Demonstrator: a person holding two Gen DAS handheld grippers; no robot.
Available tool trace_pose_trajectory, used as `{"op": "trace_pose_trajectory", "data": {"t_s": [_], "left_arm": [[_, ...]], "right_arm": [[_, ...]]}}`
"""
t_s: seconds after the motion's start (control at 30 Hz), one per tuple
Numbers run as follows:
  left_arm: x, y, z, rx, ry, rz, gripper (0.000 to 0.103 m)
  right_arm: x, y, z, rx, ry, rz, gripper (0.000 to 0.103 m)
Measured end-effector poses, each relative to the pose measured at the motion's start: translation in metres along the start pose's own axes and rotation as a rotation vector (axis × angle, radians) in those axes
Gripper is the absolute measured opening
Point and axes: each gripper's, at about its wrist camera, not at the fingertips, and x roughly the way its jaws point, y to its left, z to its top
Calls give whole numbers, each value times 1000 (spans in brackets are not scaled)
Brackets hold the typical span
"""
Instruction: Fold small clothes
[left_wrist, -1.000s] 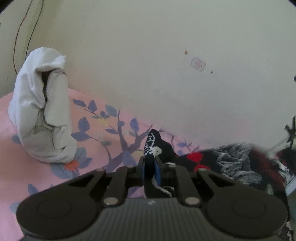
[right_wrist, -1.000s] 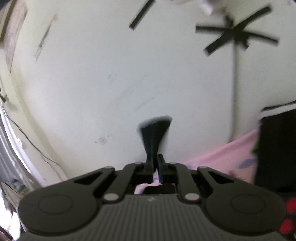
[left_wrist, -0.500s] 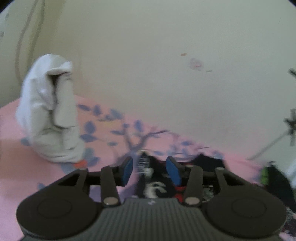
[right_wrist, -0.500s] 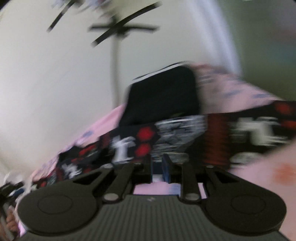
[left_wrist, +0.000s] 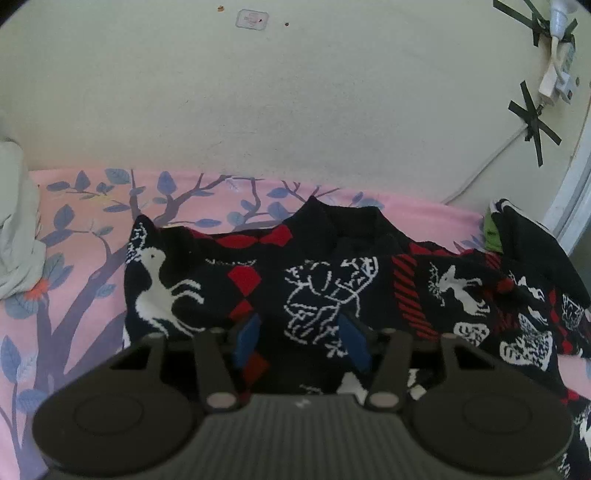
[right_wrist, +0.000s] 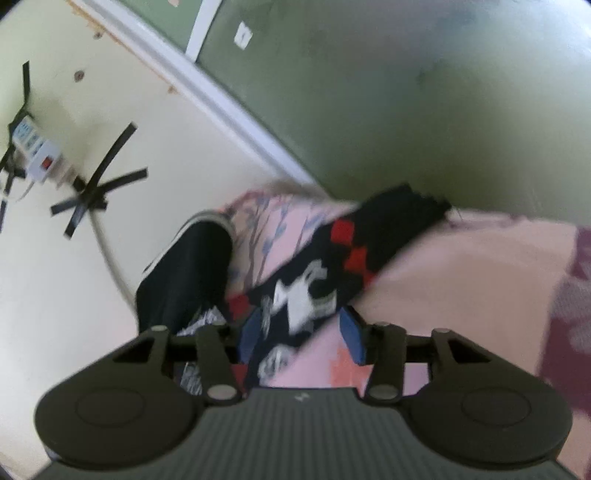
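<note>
A black knit sweater (left_wrist: 314, 291) with white deer and red diamonds lies spread across the pink bedsheet (left_wrist: 74, 266). My left gripper (left_wrist: 301, 336) hovers over its middle, jaws opening, blue pads apart and off the cloth. In the right wrist view the sweater's sleeve (right_wrist: 332, 266) runs away toward the bed's far corner. My right gripper (right_wrist: 301, 334) is over that sleeve, jaws opening; the cloth lies between the pads, which do not press on it. The picture there is blurred.
A folded white garment (left_wrist: 18, 221) stands at the left on the sheet. A dark garment (right_wrist: 184, 273) with a white stripe lies by the wall (left_wrist: 295, 92). A power strip (right_wrist: 35, 155) and black tape crosses are on the wall. A green wall (right_wrist: 406, 92) bounds the bed's right.
Both grippers were shut on the sweater a second ago and have let it go, jaws now apart. The sweater has dropped flat onto the sheet. The right gripper swung down from facing the wall.
</note>
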Motion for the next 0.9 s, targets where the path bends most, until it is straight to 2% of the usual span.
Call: {"op": "trace_pose_trajectory", "data": {"t_s": [0.03,0.07,0.1,0.13,0.23,0.27,0.37,0.43,0.53,0.63,0.7,0.8,0.9], "left_arm": [[0,0,0,-2,-2,0,50],[0,0,-1,-2,-3,-1,50],[-1,-1,-1,-3,-4,-2,50],[0,-2,-1,-5,-5,-3,50],[-5,2,0,-23,-11,-7,50],[-10,3,1,-33,-13,-8,50],[-28,9,8,-69,-68,-30,51],[-45,19,14,-114,-122,-48,51],[-73,41,17,-194,-202,-67,52],[-90,65,17,-268,-255,-63,52],[-96,84,18,-327,-274,-49,52],[-100,105,18,-388,-294,-6,52],[-98,119,19,-422,-291,34,52]], "right_arm": [[8,1,2,-9,-21,-6,33],[16,1,4,-28,-37,-28,14],[24,5,6,-48,-41,-75,3],[26,6,8,-52,-49,-104,0],[3,33,4,-113,-104,-101,0],[-10,52,2,-168,-121,-56,0],[-46,126,-2,-336,-125,165,0],[-61,191,-9,-467,-137,307,0],[-63,290,-33,-623,-122,502,0],[-53,382,-84,-767,-50,693,0],[-42,426,-132,-831,55,789,0],[-16,453,-204,-856,251,859,0],[16,447,-261,-885,374,833,0]]}}
